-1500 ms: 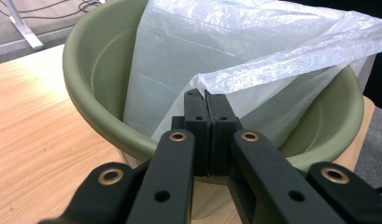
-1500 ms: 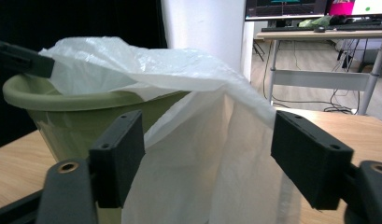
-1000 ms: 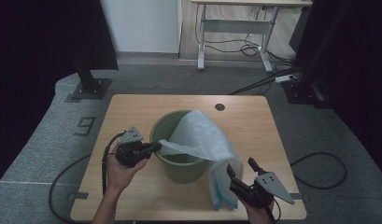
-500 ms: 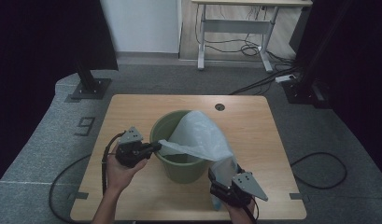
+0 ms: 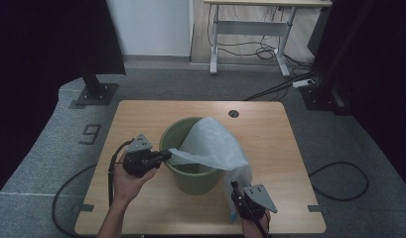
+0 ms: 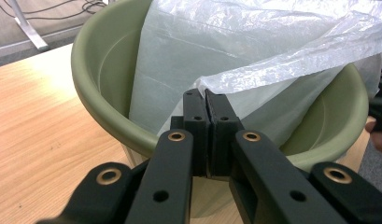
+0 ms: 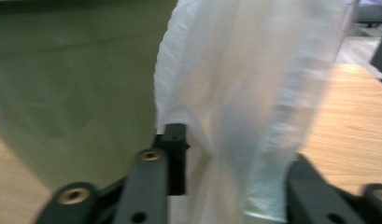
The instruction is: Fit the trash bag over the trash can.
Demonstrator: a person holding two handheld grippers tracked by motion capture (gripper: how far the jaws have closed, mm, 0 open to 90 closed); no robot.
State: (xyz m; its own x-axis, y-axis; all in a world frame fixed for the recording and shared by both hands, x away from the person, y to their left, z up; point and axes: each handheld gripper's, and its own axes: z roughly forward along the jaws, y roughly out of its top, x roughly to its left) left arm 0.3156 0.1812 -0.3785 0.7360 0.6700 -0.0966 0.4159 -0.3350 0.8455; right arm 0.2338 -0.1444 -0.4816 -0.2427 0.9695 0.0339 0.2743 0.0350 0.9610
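bench: a pale wooden bench (image 5: pixel 141 119) with a small round hole near its far edge; it carries everything in hand.
bucket: a green plastic bucket (image 5: pixel 180 173) stands upright near the middle of the bench, rigid, with a rolled rim; it should stay put under light tugs, though a hard pull on the liner could tip it.
bag: a thin white plastic bag (image 5: pixel 215 144) lies part inside the bucket, rises over the right side of the rim and hangs down outside at the near right, its tail reaching the bench top. i judge it very light, soft and crinkly, slippery between hard pads and easy to tear if yanked; best taken by a bunched edge of the mouth, not a single flat layer.
left tool: the left tool (image 5: pixel 163 155) hangs at the bucket's left rim, jaws pressed fully together on a gathered corner of the bag (image 6: pixel 254 77), holding that edge taut over the opening.
right tool: the right tool (image 5: pixel 234 191) sits at the near right beside the hanging tail. its jaws have just been closing, with the film (image 7: pixel 235 140) between them; the right gripper view is blurred, and a gap shows by the left jaw, so the pads do not look pressed on it yet.
step: spreading the bag's mouth over the rim seems barely begun.
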